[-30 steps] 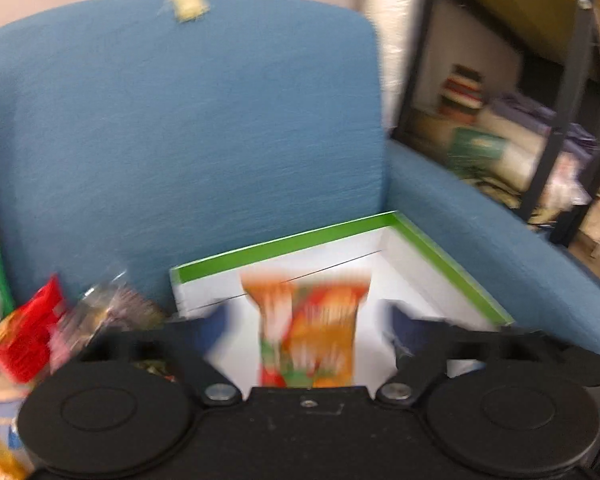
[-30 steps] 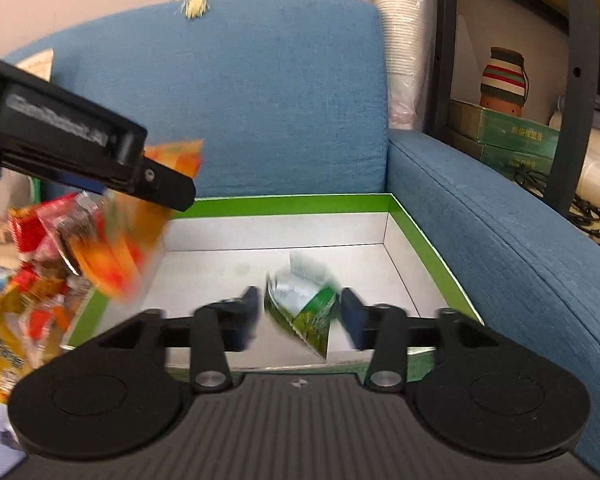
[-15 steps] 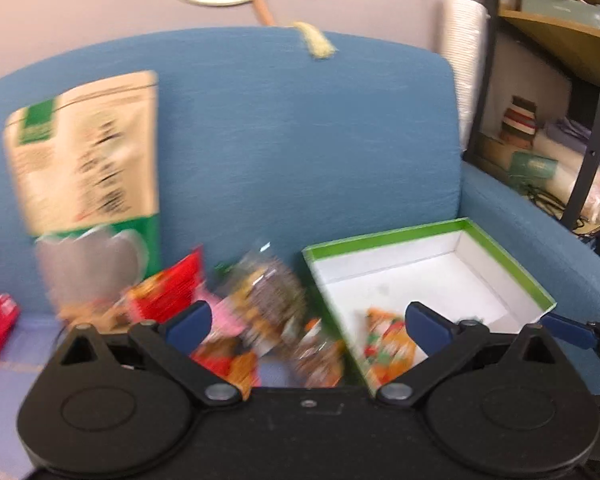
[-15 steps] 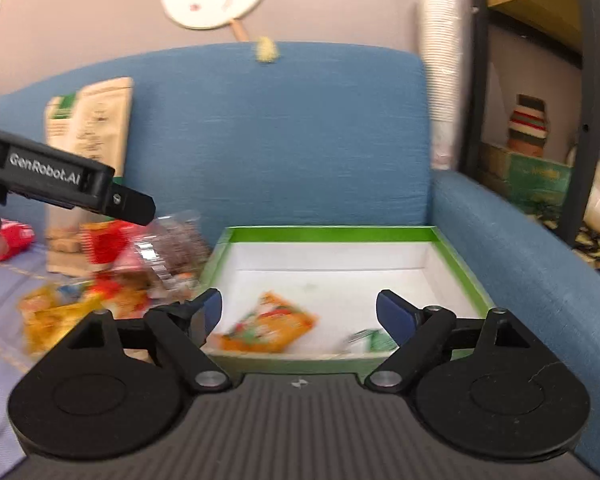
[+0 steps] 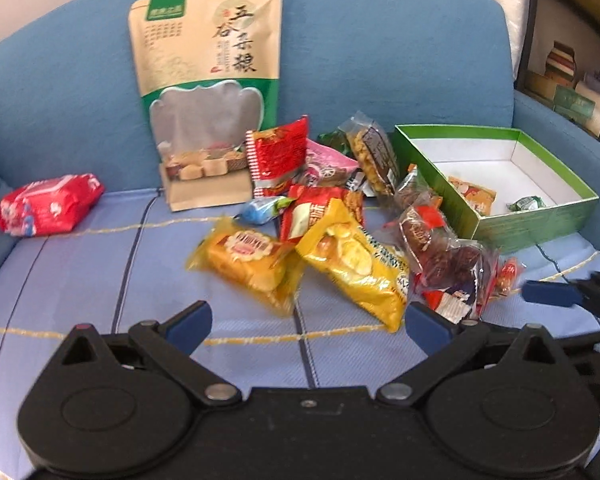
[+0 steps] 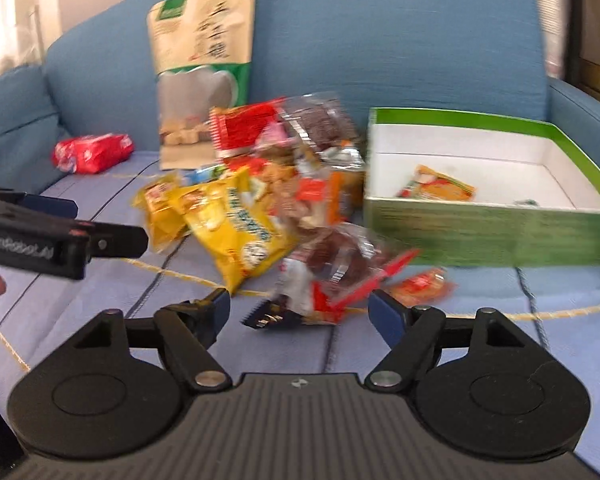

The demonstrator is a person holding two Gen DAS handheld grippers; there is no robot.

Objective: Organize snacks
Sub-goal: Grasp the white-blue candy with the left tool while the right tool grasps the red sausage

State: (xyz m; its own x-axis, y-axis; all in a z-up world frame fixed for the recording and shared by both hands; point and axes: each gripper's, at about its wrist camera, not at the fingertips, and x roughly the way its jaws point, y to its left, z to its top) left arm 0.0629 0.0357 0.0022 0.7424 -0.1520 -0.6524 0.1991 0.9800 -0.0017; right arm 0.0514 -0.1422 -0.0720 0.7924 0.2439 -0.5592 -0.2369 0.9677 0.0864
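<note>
A green box with a white inside [image 5: 536,224] [image 6: 492,232] sits at the right of the sofa seat and holds an orange packet [image 5: 472,198] [image 6: 436,186] and a small green one [image 5: 526,203]. Left of it lies a heap of snacks: two yellow bags [image 5: 352,260] [image 6: 236,228], red packets [image 5: 278,156], clear packs of brown sweets [image 5: 448,256] [image 6: 340,264]. My left gripper [image 5: 306,322] hangs open and empty in front of the yellow bags. My right gripper [image 6: 300,308] is open just short of the clear brown pack.
A tall beige and green pouch [image 5: 208,88] leans on the blue sofa back [image 5: 380,48]. A red packet [image 5: 48,204] lies alone at the far left. The sofa arm [image 5: 572,128] and a shelf unit [image 5: 572,60] stand at the right. The other gripper's finger [image 6: 60,236] crosses the right wrist view.
Both grippers have let their packets go into the box, opened, and pulled back to the left and down. The snack heap now fills both views.
</note>
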